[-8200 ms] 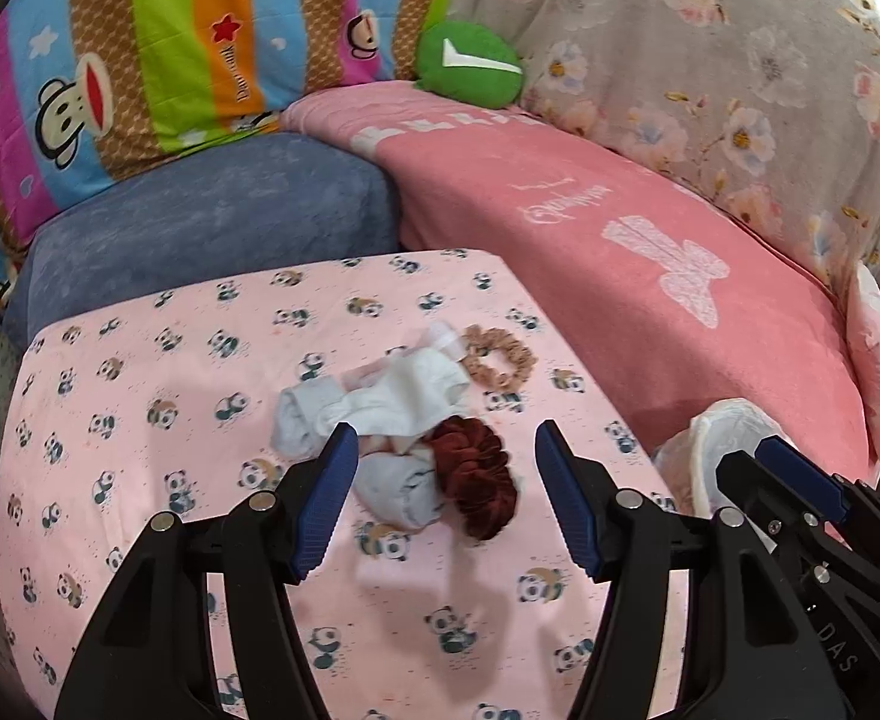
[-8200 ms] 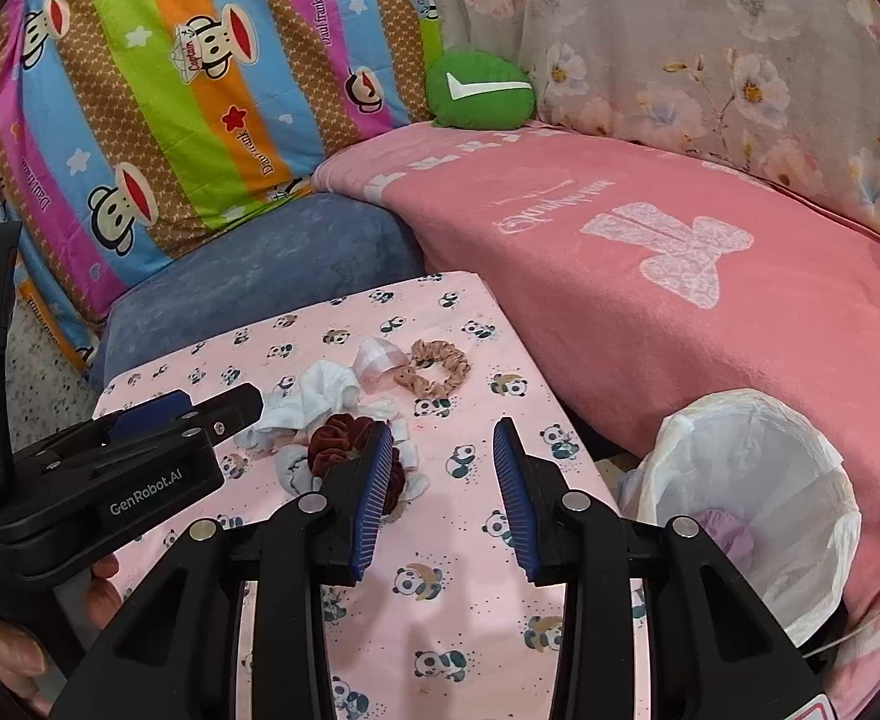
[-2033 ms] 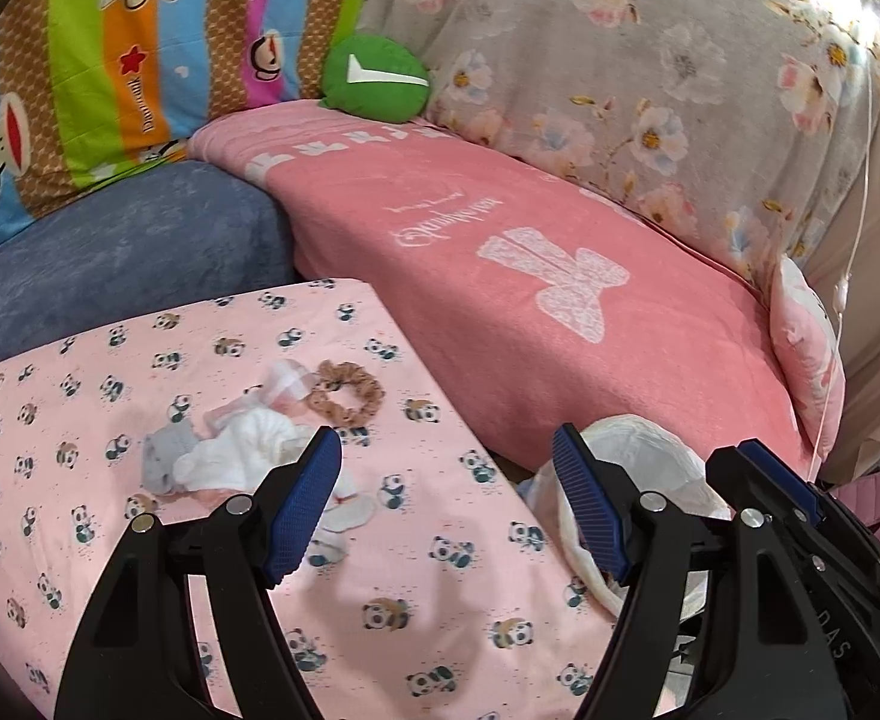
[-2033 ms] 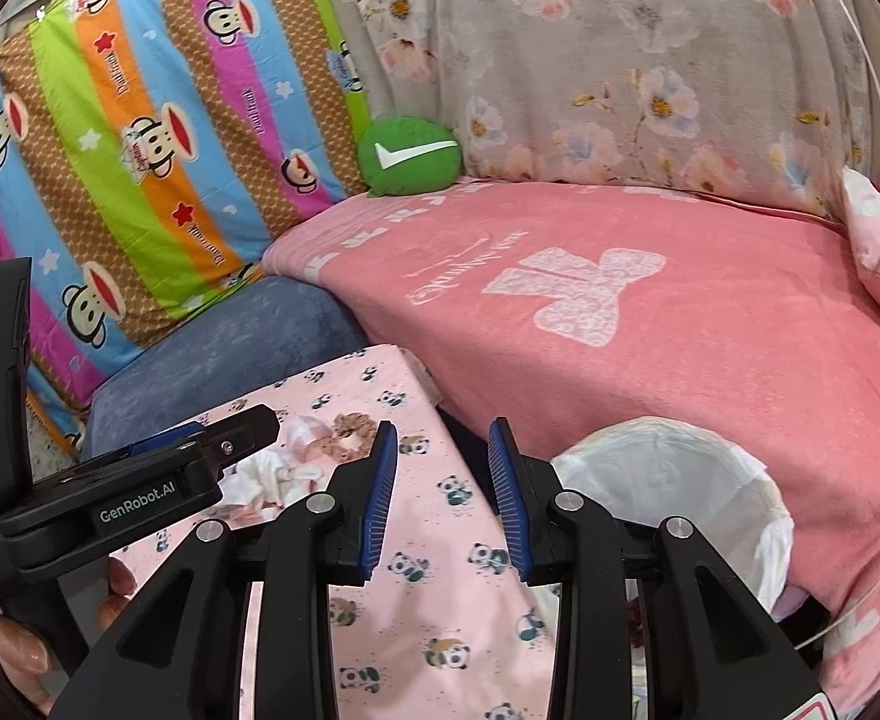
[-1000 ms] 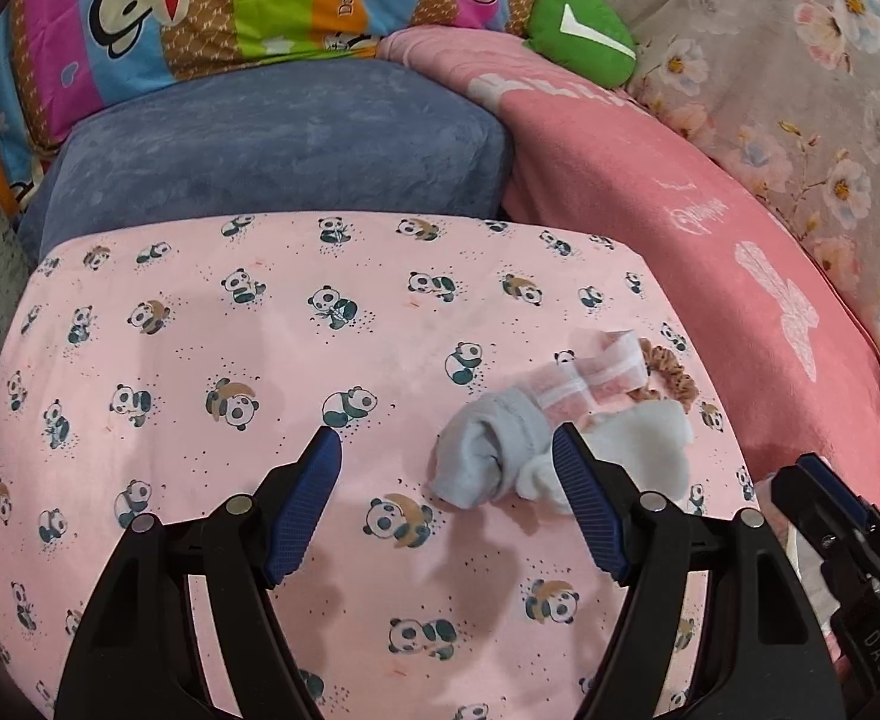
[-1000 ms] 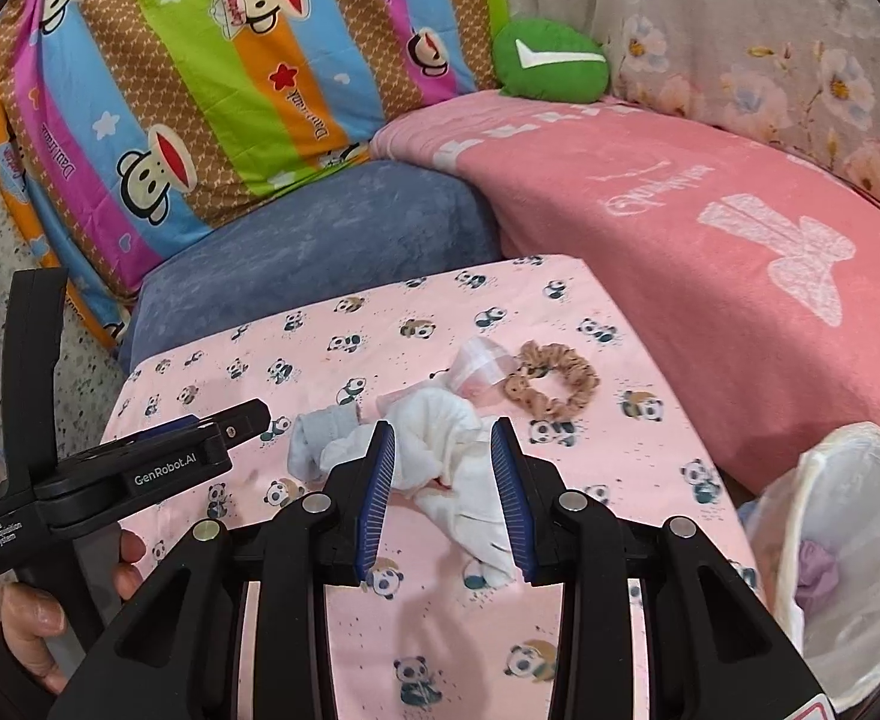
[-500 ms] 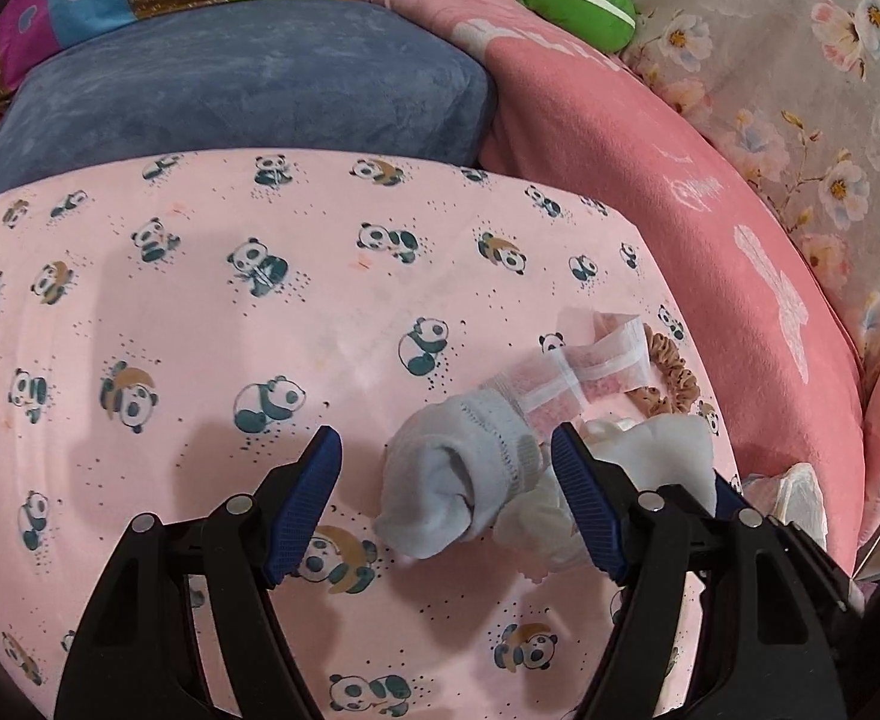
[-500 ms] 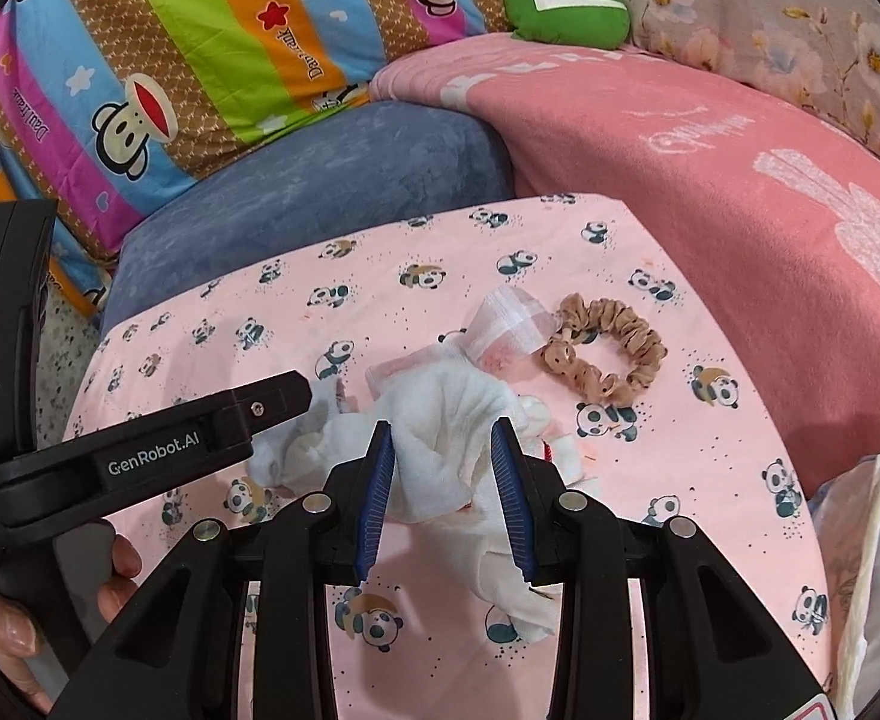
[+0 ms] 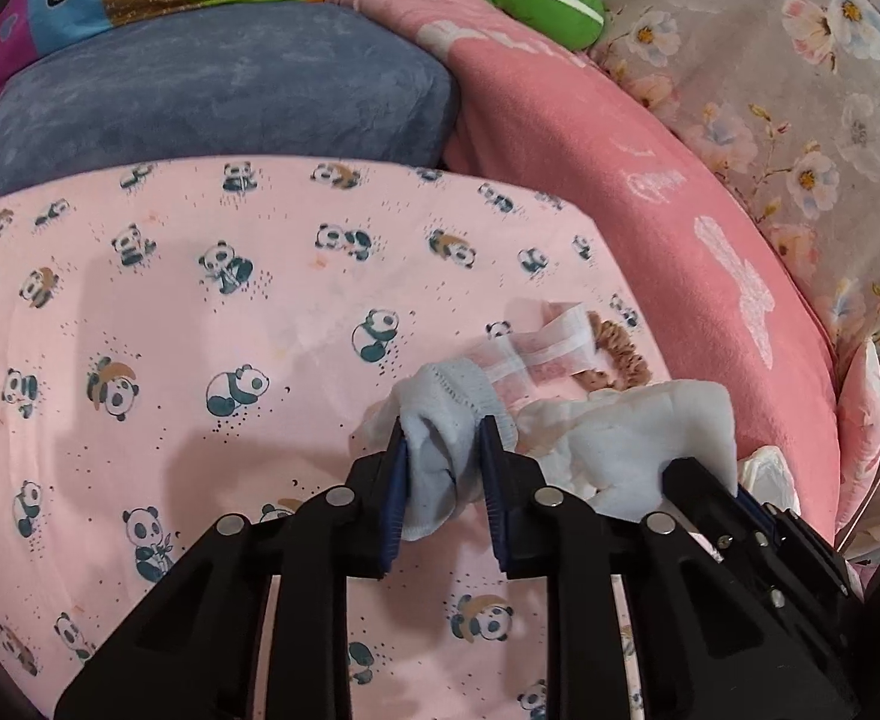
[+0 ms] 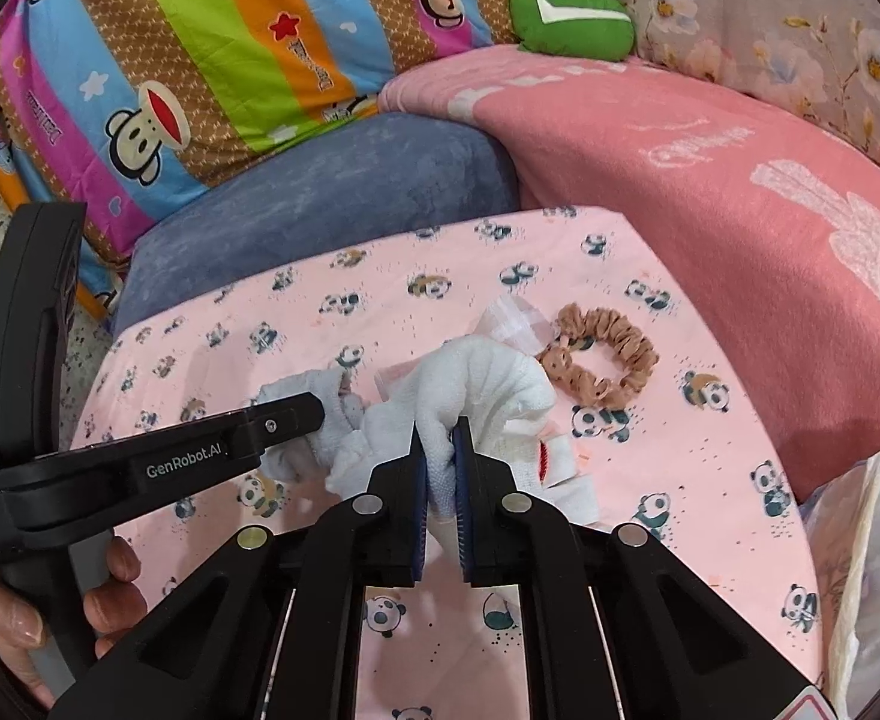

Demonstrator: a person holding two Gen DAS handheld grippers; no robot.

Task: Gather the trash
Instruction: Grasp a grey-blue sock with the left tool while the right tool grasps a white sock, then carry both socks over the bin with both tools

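jaws of the left gripper (image 9: 442, 450) have just closed on the pale blue sock (image 9: 445, 420); beside it, right gripper (image 10: 438, 450) jaws have just closed, pinching the white sock (image 10: 481, 378) on the panda cloth (image 9: 200, 312), tan scrunchie (image 10: 607, 360) beyond.

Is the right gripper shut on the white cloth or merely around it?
Shut on it: the right gripper has just closed, and its blue pads pinch a fold of the white cloth.

Right claw (image 10: 438, 447) around white cloth (image 10: 481, 378)

Green cushion (image 10: 571, 15) (white tick), blue cushion (image 10: 332, 192)
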